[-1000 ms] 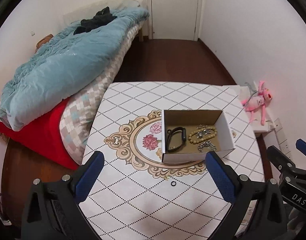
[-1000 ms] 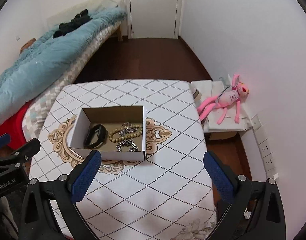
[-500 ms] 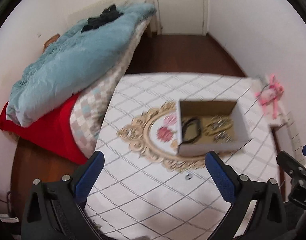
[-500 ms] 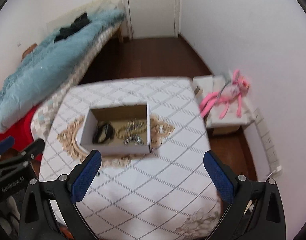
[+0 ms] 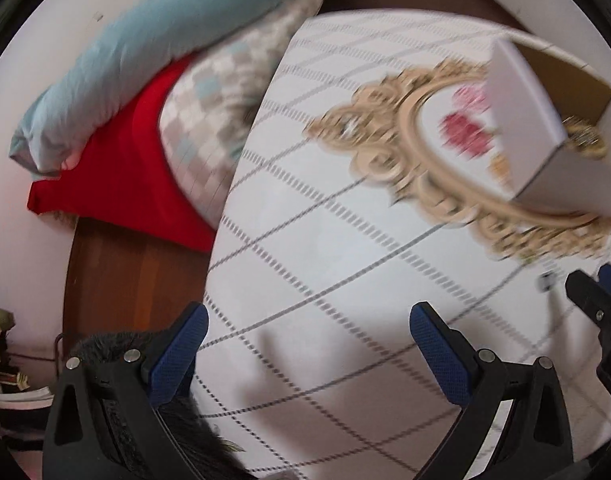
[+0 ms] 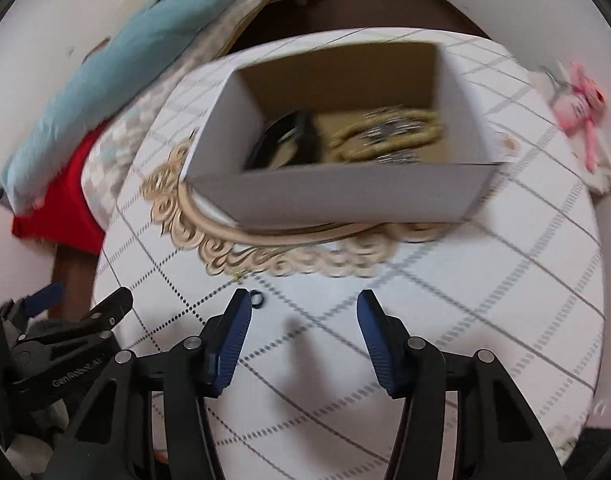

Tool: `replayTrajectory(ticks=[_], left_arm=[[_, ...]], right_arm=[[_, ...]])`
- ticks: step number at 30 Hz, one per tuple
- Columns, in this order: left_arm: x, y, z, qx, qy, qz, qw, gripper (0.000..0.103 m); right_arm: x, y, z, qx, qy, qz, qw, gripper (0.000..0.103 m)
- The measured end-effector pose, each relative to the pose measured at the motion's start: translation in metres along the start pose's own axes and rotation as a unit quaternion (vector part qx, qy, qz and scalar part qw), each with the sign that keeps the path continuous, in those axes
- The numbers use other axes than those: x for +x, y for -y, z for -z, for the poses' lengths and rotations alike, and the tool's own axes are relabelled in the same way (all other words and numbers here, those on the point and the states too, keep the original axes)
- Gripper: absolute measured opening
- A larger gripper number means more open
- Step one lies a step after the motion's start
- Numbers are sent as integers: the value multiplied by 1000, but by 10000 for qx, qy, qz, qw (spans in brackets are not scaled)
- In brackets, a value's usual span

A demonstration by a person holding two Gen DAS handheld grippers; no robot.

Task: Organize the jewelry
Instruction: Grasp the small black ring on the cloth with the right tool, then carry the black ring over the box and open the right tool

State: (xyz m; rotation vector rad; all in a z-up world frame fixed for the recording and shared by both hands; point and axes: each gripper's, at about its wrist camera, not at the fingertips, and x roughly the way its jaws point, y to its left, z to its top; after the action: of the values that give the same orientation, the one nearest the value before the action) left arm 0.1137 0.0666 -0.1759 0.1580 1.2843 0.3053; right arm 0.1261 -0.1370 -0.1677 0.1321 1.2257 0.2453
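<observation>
A white cardboard box (image 6: pixel 337 196) stands on the patterned table (image 6: pixel 485 300); it holds a black band (image 6: pixel 293 140) and beaded bracelets (image 6: pixel 389 136). It also shows at the right edge of the left wrist view (image 5: pixel 529 120). A small black ring (image 6: pixel 257 300) lies on the table just in front of the box, beside the left fingertip of my right gripper (image 6: pixel 303 304), which is open, empty and low over the table. My left gripper (image 5: pixel 305 326) is open and empty over the table's left front part. The ring is a blur in the left wrist view (image 5: pixel 547 280).
A bed with a light blue duvet (image 5: pixel 153 40), a checked cover and a red sheet (image 5: pixel 117 184) presses against the table's left side. A pink plush toy (image 6: pixel 581 100) lies off the table's right edge. Brown wooden floor lies beyond.
Both grippers have dropped down and moved in close to the table. The right gripper's jaws have narrowed and now sit by the black ring. The left view has swung leftwards.
</observation>
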Motion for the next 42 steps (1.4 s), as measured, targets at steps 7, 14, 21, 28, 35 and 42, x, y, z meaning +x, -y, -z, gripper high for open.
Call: replayTrajectory(ticks=[7,14,21,28,35,42], left_arm=[[17,-15,4,-64,-164,-116,9998,103],[8,0,-9,26,22,234,9997,103],[-13,55,-19,429,345,1139,9920,102],[-15,104,-21,1073,417,1183,9863,61],[-20,124,-18,1405,464,1388,9792,9],[-24,121,-17,1301,364,1527,9790,8]], right_arm=[[24,-44,8,-816,145,692,9942,32],[12,-18,6,-496,174,672,9964,13],[-21,54,21,347,252,783,9960,13],[-29,91,35,823,254,908,9921,13],[-29,91,32,941,346,882,9910,13],[-38,86,29,954,472,812,9910,14]])
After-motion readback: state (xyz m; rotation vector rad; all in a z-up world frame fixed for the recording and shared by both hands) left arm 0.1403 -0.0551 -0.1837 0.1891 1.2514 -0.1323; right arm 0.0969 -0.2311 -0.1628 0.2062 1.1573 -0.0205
